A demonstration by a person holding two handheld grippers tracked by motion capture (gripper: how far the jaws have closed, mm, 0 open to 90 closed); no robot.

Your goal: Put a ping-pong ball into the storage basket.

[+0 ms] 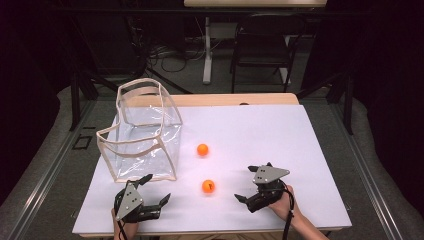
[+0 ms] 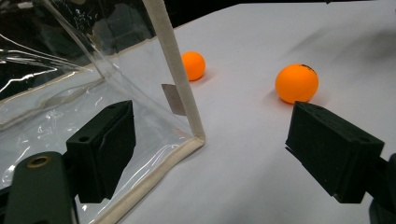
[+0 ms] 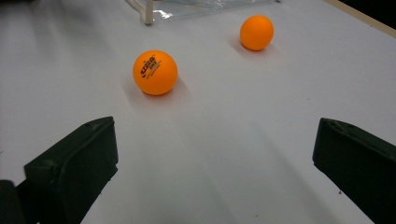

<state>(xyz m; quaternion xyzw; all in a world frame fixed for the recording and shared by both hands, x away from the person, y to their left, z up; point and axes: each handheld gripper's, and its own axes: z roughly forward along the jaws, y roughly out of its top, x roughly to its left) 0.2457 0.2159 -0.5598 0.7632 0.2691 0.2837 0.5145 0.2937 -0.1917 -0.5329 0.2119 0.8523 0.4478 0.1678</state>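
Two orange balls lie on the white table top (image 1: 260, 135). The nearer ball (image 1: 208, 186) (image 2: 297, 83) (image 3: 155, 72) carries dark print; the farther ball (image 1: 202, 149) (image 2: 193, 65) (image 3: 257, 32) is plain. A clear plastic bag with cream trim (image 1: 142, 132) (image 2: 177, 74) stands open at the left. My left gripper (image 1: 156, 189) (image 2: 210, 149) is open near the front edge, just in front of the bag's near corner. My right gripper (image 1: 247, 184) (image 3: 215, 163) is open too, to the right of the printed ball, its jaws pointing at it with nothing between them.
The table's wooden back edge (image 1: 235, 99) shows beyond the white top. A dark chair (image 1: 262, 47) and a table leg (image 1: 207, 50) stand on the floor behind. Bare white surface stretches to the right of the balls.
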